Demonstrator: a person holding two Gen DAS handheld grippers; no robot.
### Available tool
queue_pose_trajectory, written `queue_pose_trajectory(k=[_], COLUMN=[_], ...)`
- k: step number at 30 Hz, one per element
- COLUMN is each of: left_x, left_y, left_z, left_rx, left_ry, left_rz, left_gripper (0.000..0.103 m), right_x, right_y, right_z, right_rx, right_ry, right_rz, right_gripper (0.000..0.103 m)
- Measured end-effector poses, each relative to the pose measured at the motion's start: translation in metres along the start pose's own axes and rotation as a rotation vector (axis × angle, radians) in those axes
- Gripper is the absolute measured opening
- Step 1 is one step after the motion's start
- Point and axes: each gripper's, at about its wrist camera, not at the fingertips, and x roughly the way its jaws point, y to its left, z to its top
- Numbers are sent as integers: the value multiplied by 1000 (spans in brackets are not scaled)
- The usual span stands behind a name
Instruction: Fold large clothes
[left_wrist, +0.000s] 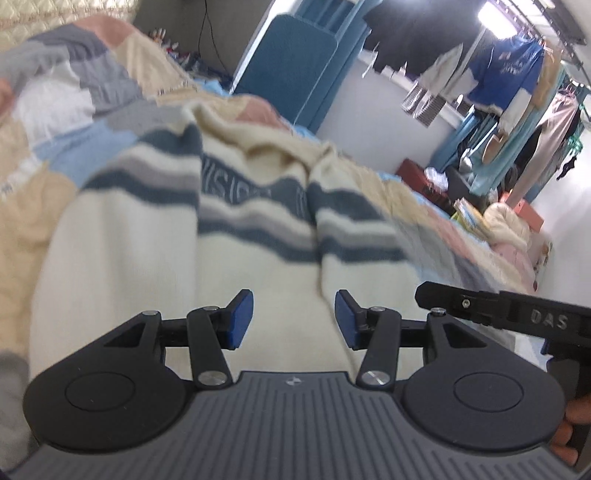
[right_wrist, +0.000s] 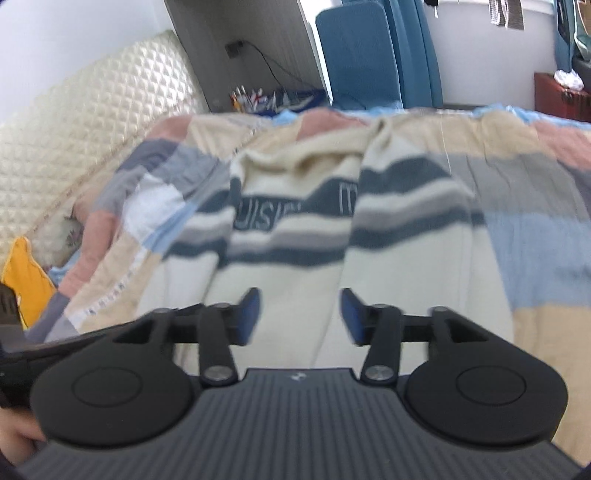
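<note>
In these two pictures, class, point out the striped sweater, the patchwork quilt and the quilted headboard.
striped sweater (right_wrist: 295, 280): right wrist view, cream lower body.
patchwork quilt (right_wrist: 546, 251): right wrist view, blue patch.
quilted headboard (right_wrist: 92, 125): right wrist view, padded face.

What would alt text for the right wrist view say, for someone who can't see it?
A cream sweater with blue and grey stripes lies on a patchwork quilt, both sleeves folded in over its front. The right gripper hangs open above its lower part, holding nothing. A quilted headboard stands at left.

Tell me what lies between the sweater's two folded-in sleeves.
The sweater's striped front panel with grey lettering, flanked by both sleeves; clearest in the right wrist view.
</note>
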Motion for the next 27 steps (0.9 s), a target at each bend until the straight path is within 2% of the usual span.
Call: queue_pose_trajectory(k=[6, 9, 11, 14, 16, 17, 19, 21, 27], left_x=[37, 53, 58, 59, 60, 59, 57, 54, 27], left_y=[20, 30, 33, 35, 35, 35, 36, 35, 30], left_z=[-11, -15, -15, -14, -15, -15, -15, -14, -9], left_rx=[-16, -38, -53, -71, -73, -77, -89, -93, -56], left_ry=[106, 149, 156, 147, 139, 133, 119, 106, 17], left_rz=[34, 40, 40, 30, 26, 24, 20, 15, 14], left_gripper=[54, 53, 53, 53, 54, 54, 53, 54, 53], right_x=[31, 48, 58, 74, 81, 83, 81, 72, 26], right_y=[-4, -5, -7, -1, -2, -2, -5, -8, -38], right_z=[-24, -30, -34, -42, -46, -47, -45, -38, 6], right_rx=[-9, -36, -45, -140, -168, -179, -175, -142, -35], right_ry=[60, 85, 105, 126, 150, 155, 154, 137, 25], right_rz=[-47, -96, -113, -235, -261, -269, -267, -254, -252], right_gripper=[58, 58, 58, 56, 55, 50, 19, 14, 12])
